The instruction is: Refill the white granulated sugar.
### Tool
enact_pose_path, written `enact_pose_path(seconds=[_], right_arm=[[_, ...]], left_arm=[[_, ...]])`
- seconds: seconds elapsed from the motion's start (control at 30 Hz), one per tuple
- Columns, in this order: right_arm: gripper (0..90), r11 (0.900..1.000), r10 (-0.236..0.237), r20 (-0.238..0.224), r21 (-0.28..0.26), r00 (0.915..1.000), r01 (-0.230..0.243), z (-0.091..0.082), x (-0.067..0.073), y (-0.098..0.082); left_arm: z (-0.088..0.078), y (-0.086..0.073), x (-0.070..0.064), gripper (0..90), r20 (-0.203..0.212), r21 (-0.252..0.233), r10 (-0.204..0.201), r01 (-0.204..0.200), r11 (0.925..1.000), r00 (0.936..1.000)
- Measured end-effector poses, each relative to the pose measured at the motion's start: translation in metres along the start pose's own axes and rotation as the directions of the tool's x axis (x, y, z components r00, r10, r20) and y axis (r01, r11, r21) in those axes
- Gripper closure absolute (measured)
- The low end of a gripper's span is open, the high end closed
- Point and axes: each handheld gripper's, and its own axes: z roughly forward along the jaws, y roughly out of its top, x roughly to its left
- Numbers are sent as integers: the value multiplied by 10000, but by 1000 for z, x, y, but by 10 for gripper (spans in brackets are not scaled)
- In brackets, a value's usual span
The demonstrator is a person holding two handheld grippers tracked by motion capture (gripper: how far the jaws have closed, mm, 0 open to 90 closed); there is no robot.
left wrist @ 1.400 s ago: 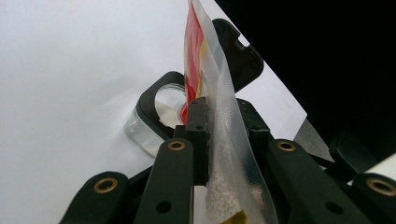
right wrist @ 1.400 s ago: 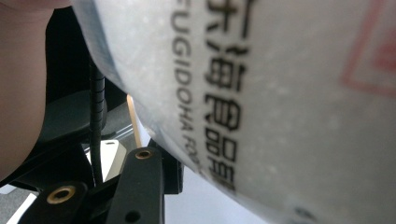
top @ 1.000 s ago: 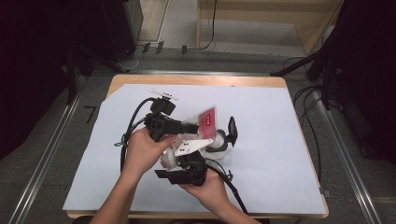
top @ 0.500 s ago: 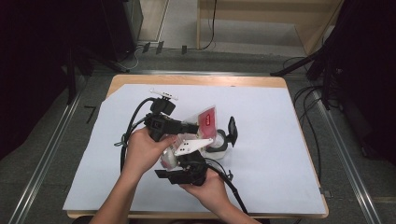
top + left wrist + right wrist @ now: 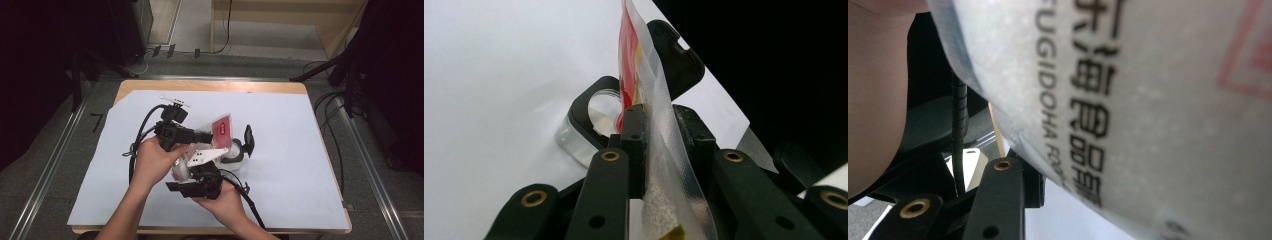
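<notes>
Spanning most of the frame in the high view: wooden desk [image 5: 210,86] under a pale blue-white paper sheet [image 5: 295,170], edges of the wood showing at the far side and near the right corner. Nothing else loose on the sheet apart from what follows.

Next in size: clear plastic food pouch with red label panel and black printed lettering [image 5: 220,128], held off the sheet near the desk's middle, slightly toward the near edge. Long axis running from near-left up to far-right, red end highest and farthest from the person. Same pouch seen edge-on in the left gripper view [image 5: 659,125], and as a pale lettered wall close to the lens in the right gripper view [image 5: 1128,100].

Left gripper [image 5: 200,136], black, cable trailing: jaws brought nearly together, pinching the pouch's thin flat seam between them; seam passes straight up between the pads in the left gripper view. Grip judged firm.

Right gripper [image 5: 200,177], below and nearer the person's edge: jaws part-open, lower end of the pouch lying against or between them; contact of the pads not resolvable, so grip cannot be confirmed.

Smallest: round clear plastic container with black rim and raised black hinged lid [image 5: 239,150], standing on the sheet just right of the pouch, beyond its lower end.

Key relation, as judgement: container lies to the right of and below the pouch; right gripper nearer to it; pouch axis would need tipping toward that mouth.
</notes>
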Motion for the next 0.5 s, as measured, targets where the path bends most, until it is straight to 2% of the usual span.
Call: enact_pose_path(seconds=[0.5], right_arm=[[624,10000,11,10,-24,10000,-11,0,0,0]], left_arm=[[0,0,-1,770,-6,15,4,-4,10000,10000]])
